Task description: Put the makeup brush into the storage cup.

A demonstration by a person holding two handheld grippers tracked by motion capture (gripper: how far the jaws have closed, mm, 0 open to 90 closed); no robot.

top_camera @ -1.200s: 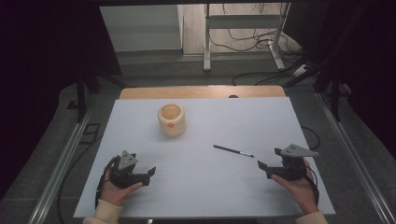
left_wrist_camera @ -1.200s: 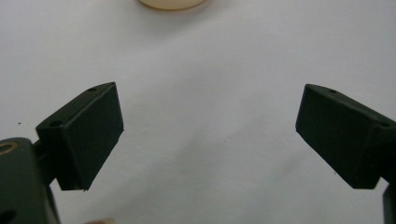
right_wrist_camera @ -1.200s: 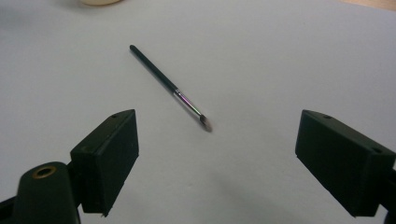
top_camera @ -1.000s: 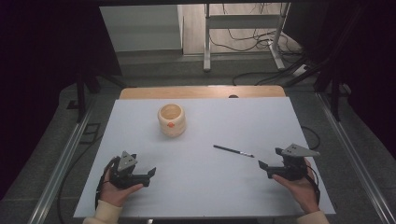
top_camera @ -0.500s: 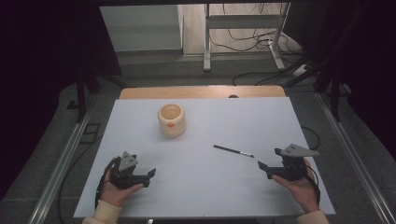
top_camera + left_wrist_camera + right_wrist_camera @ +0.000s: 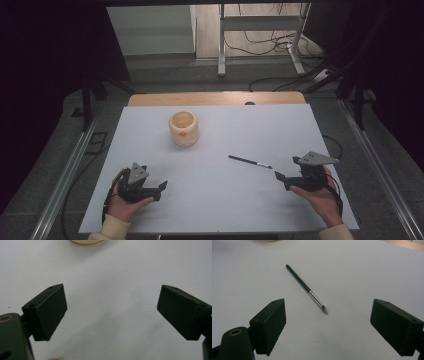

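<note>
A thin makeup brush (image 6: 250,161) lies flat on the white tabletop (image 6: 240,130), right of the middle and closer to the near edge than to the far one. Its dark handle end points toward the far-left corner and its bristle tip toward the near-right corner. In the right gripper view the brush (image 6: 306,288) shows a black handle, a short silver ferrule and a small pale tuft of bristles, lying slantwise ahead of the jaws and nothing touching it.

The right gripper (image 6: 280,177) rests near the tabletop's near-right corner, held in the person's right hand (image 6: 320,197), just beside the bristle end of the brush yet apart from it. Its jaws stand wide apart with bare tabletop between them, gripping nothing.

The left gripper (image 6: 161,187) sits near the near-left corner in the person's left hand (image 6: 122,205), well apart from the brush. In the left gripper view its two black jaws are likewise spread wide over bare white surface, with nothing held.

A cream-coloured ceramic cup (image 6: 183,128) with an orange mark on its side stands upright left of the tabletop's middle, toward the far edge, well apart from both grippers and from the brush. Its lower rim (image 6: 86,241) shows at the top edge of the left gripper view
</note>
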